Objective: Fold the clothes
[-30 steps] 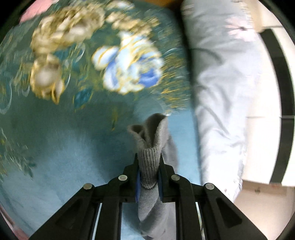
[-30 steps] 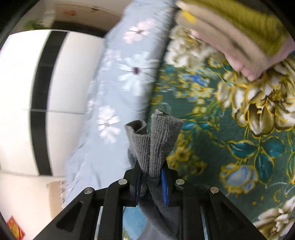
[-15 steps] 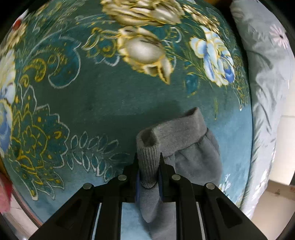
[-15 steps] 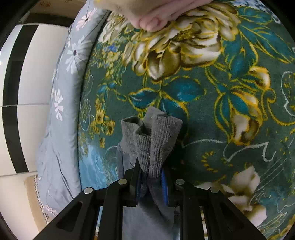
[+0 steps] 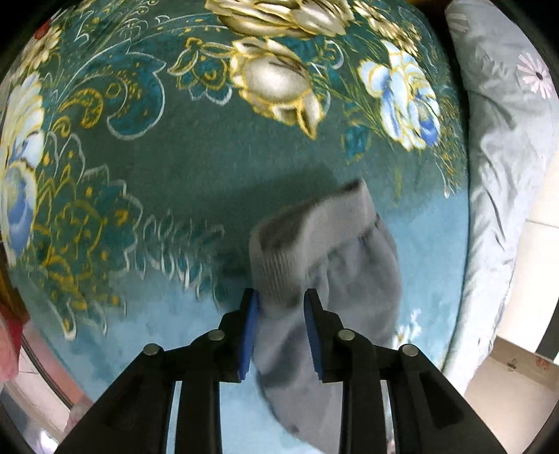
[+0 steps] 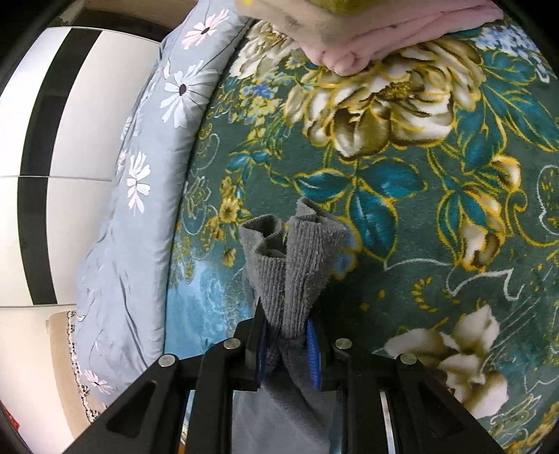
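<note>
A grey knit garment with a ribbed cuff droops onto the teal flowered blanket. My left gripper points steeply down at it. Its jaws are opening: the cuff sits loose between the blue pads, blurred and sagging to the right. In the right wrist view, another bunched ribbed part of the garment stands up from my right gripper. Those jaws are just starting to open, and the pads still pinch the cloth. The rest of the garment hangs hidden below the fingers.
A grey-blue flowered quilt runs along the blanket's edge. Beyond the quilt lies a white floor with a black stripe. A folded pile of pink and beige clothes lies on the blanket at the far side.
Both grippers have come down closer to the blanket with the grey garment. The left jaws have spread apart and the cuff has slackened. The right grip looks nearly the same.
</note>
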Demonstrator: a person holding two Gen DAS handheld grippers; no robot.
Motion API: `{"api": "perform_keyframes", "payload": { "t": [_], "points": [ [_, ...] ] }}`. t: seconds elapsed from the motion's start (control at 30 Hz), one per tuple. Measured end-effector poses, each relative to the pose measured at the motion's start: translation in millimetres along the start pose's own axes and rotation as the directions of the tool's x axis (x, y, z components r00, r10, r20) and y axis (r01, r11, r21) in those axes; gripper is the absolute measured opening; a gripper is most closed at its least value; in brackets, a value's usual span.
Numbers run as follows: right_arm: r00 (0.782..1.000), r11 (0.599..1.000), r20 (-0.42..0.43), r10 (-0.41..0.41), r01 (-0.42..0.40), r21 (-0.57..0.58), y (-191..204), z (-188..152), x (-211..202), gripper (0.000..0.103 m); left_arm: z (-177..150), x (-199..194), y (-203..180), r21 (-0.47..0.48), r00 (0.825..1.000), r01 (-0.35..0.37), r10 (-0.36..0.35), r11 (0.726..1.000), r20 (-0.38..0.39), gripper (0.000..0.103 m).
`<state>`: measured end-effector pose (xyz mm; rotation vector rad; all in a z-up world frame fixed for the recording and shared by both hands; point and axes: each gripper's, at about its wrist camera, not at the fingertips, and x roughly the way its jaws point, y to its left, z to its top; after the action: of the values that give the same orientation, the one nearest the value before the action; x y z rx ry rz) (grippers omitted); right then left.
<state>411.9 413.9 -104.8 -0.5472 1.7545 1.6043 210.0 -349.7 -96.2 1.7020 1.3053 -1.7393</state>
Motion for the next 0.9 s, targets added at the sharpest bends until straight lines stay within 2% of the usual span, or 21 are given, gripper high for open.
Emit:
{"api": "perform_keyframes", "payload": {
  "t": [0.1, 0.17, 0.27, 0.37, 0.5, 0.57, 0.7, 0.77, 0.8, 0.9],
  "points": [
    [1.000, 1.000, 0.000, -0.006, 0.006, 0.024, -7.2, -1.2, 0.0, 0.022, -11.9, -15.4, -15.5, 0.064, 1.000, 0.012, -0.014, 0.998, 0.024, 0.028],
    [1.000, 0.999, 0.002, -0.008, 0.007, 0.034, -10.5, -1.6, 0.0, 0.022, -15.8, -17.6, -31.1, 0.077, 0.998, 0.057, -0.059, 0.995, 0.031, 0.028],
    [1.000, 0.999, -0.001, -0.015, 0.015, 0.039, -11.6, -0.9, 2.4, 0.022, -20.0, 7.5, -60.6, 0.054, 0.986, 0.162, -0.160, 0.985, -0.044, 0.028],
    [1.000, 0.999, -0.004, -0.019, 0.019, 0.049, -12.3, 0.8, 5.0, 0.022, -31.1, 55.9, -94.2, 0.014, 0.962, 0.209, -0.203, 0.978, -0.185, 0.028],
    [1.000, 0.999, -0.013, -0.026, 0.026, 0.045, -11.0, 2.8, 7.3, 0.022, -46.9, 115.5, -126.9, -0.037, 0.944, 0.152, -0.156, 0.988, -0.289, 0.028],
    [0.999, 0.999, -0.017, -0.028, 0.029, 0.046, -11.7, 3.5, 8.2, 0.022, -51.7, 137.2, -136.1, -0.051, 0.947, 0.085, -0.097, 0.995, -0.307, 0.028],
    [0.999, 0.998, -0.025, -0.029, 0.030, 0.056, -14.5, 4.5, 9.8, 0.022, -55.1, 155.1, -145.5, -0.031, 0.955, -0.029, 0.018, 0.999, -0.296, 0.027],
    [0.999, 0.998, -0.029, -0.027, 0.029, 0.062, -15.8, 5.1, 10.4, 0.022, -52.6, 157.4, -150.2, 0.004, 0.960, -0.073, 0.072, 0.997, -0.270, 0.014],
    [0.999, 0.998, -0.031, -0.027, 0.029, 0.064, -16.3, 5.4, 10.5, 0.022, -50.7, 157.5, -152.7, 0.018, 0.962, -0.083, 0.084, 0.996, -0.259, 0.007],
    [0.999, 0.998, -0.036, -0.025, 0.027, 0.064, -16.8, 6.2, 10.7, 0.022, -43.7, 155.3, -161.0, 0.046, 0.969, -0.080, 0.088, 0.996, -0.229, 0.004]
  ]
}}
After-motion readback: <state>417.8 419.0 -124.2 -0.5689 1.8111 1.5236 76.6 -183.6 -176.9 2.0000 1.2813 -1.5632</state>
